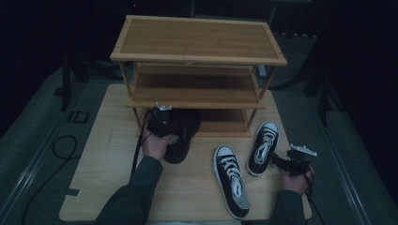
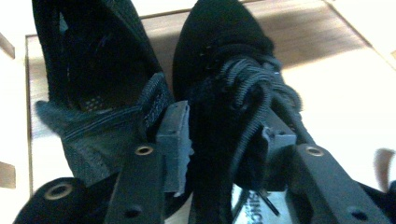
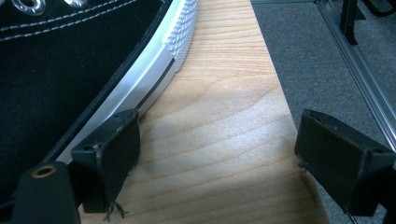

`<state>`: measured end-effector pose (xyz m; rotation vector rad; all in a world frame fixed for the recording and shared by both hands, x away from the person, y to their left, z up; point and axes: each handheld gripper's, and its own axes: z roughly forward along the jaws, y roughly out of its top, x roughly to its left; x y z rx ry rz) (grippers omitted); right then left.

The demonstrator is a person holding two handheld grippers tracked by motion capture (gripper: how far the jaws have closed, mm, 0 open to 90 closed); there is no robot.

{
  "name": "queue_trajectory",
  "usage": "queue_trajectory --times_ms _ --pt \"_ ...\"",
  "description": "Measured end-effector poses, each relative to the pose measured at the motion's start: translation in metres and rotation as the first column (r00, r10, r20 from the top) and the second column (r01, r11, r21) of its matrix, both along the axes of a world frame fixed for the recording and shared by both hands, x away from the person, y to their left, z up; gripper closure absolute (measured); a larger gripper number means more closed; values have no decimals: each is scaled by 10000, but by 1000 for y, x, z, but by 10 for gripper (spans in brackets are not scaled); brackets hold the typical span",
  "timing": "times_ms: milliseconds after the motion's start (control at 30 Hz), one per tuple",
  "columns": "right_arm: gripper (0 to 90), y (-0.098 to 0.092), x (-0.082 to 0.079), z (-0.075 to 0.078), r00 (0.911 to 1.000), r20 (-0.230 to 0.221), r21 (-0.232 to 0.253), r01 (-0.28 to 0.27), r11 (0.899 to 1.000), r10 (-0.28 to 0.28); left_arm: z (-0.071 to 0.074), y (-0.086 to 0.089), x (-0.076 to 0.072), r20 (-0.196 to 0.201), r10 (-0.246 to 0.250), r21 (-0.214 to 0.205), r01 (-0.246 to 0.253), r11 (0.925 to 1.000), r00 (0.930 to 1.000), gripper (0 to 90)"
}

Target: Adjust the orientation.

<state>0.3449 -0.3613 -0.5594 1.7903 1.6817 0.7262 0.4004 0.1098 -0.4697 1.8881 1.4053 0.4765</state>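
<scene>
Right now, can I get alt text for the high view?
A left gripper sits at two black shoes in front of a three-tier wooden rack. Two black-and-white sneakers lie on the table, with the right gripper beside the right-hand one.

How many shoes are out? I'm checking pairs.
4: two all-black shoes at the rack's bottom shelf, two black-and-white sneakers on the table.

A shoe rack [image 1: 197, 56] stands at the counter's [image 1: 103, 178] far edge. Two dark shoes [image 1: 180, 136] lie at its foot, left of center. Two sneakers [image 1: 232, 180] lie toward the near right corner.
</scene>
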Motion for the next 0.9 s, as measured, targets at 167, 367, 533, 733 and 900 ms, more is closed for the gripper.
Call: queue_trajectory --times_ms 167,367,533,733,900 --pt "142 0 0 0 10000 0 -1 1 10000 -1 14 5 -19 387 -421 20 421 9991 9984 574" --pt "142 0 0 0 10000 6 12 14 10000 -14 26 16 -39 815 -797 -253 820 9963 9935 580" --pt "142 0 0 0 10000 17 -19 -9 10000 9 29 26 -54 902 -1164 -264 1193 9925 9891 641" --pt "142 0 0 0 10000 1 -1 0 10000 0 29 36 -65 926 -1300 -207 1324 9910 9872 726" --pt "142 0 0 0 10000 2 0 2 10000 -2 20 44 -70 620 -1384 49 1384 9904 9884 895"
